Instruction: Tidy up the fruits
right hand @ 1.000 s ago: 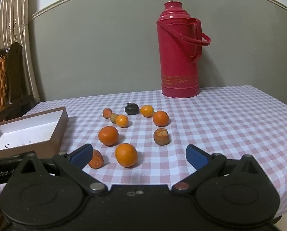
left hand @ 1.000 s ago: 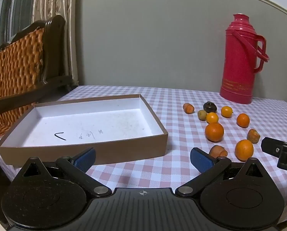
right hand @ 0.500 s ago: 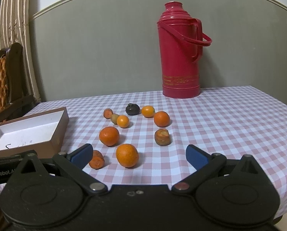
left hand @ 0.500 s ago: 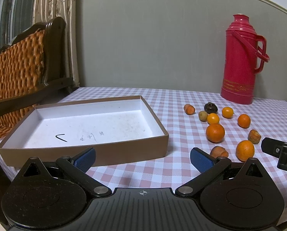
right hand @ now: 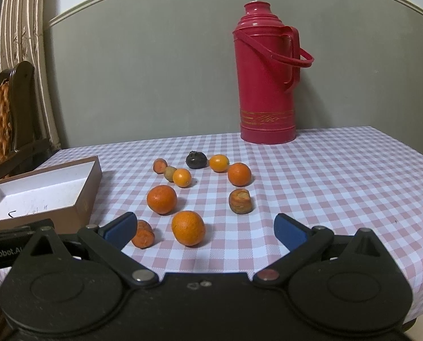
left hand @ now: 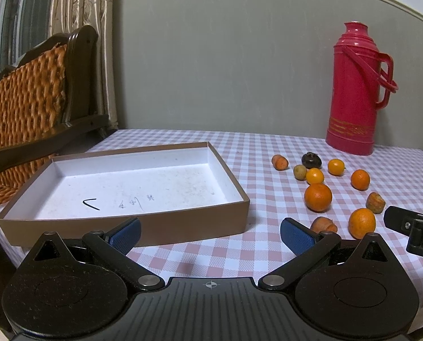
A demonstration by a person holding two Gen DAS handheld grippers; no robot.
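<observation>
Several small fruits lie loose on the checked tablecloth: a big orange (right hand: 162, 199), a nearer orange (right hand: 188, 228), a reddish piece (right hand: 143, 234) by my right gripper's left finger, a cut brownish fruit (right hand: 240, 201) and a dark fruit (right hand: 196, 160). They also show in the left wrist view, such as the big orange (left hand: 318, 197). An empty brown box (left hand: 132, 221) with a white inside sits at the left. My left gripper (left hand: 210, 234) is open and empty near the box's front wall. My right gripper (right hand: 204, 227) is open and empty just before the nearer orange.
A tall red thermos (right hand: 265, 76) stands at the back of the table by the grey wall. A wicker chair (left hand: 27, 96) stands left of the table. The tablecloth (right hand: 339, 176) stretches to the right, with the table edge close to both grippers.
Both grippers have risen or tilted slightly, so the scene sits a little lower in view. Both stay open and nothing on the table has moved.
</observation>
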